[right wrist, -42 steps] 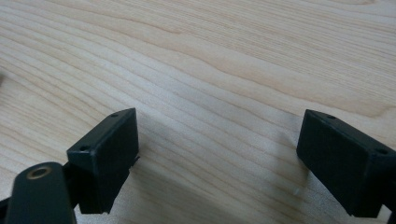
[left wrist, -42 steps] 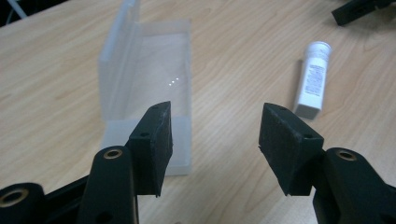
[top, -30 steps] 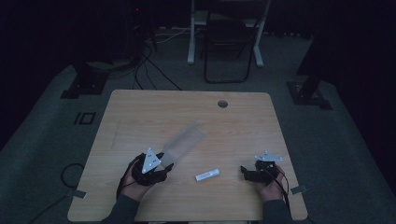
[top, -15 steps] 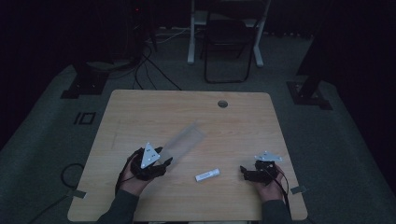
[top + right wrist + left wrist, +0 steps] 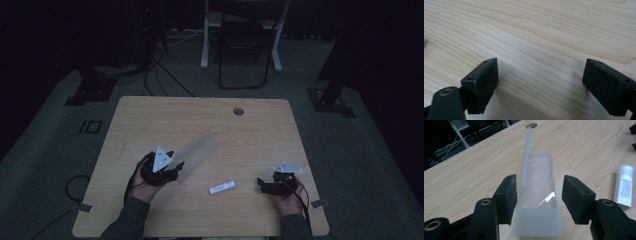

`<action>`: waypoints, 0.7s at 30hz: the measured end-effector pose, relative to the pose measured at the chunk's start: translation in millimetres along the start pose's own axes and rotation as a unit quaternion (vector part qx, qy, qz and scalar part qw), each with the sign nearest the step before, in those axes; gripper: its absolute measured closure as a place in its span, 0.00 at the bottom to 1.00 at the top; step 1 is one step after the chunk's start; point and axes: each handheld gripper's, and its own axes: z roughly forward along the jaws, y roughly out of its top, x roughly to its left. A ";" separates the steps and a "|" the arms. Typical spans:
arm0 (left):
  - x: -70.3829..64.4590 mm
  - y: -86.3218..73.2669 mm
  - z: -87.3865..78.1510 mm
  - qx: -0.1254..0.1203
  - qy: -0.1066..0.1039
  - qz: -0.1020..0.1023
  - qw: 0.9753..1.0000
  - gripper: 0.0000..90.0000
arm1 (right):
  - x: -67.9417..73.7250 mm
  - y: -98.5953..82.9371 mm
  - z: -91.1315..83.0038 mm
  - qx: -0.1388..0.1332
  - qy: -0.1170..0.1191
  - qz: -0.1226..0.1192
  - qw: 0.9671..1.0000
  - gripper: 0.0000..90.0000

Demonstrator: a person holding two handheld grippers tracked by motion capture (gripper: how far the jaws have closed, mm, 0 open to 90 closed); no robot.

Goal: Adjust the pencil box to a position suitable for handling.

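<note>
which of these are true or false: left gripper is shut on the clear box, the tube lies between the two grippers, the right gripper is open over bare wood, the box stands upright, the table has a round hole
1. The left gripper is shut on the clear box. False: its jaws stand open, one on each side of the box's near end, with gaps showing.
2. The white tube lies between the two grippers. True.
3. The right gripper is open over bare wood. True.
4. The box stands upright. False: it lies flat on the table.
5. The table has a round hole. True, near the far edge.
</note>
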 end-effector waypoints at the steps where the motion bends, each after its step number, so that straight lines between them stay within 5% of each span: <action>1: 0.8 1.2 1.1 0.002 0.000 0.003 1.000 0.56 | 0.0 0.0 0.0 0.000 0.000 0.000 1.000 0.15; 21: 12.5 10.3 39.9 0.041 0.007 -0.006 0.999 0.66 | 0.0 0.0 0.0 0.000 0.000 0.000 1.000 0.15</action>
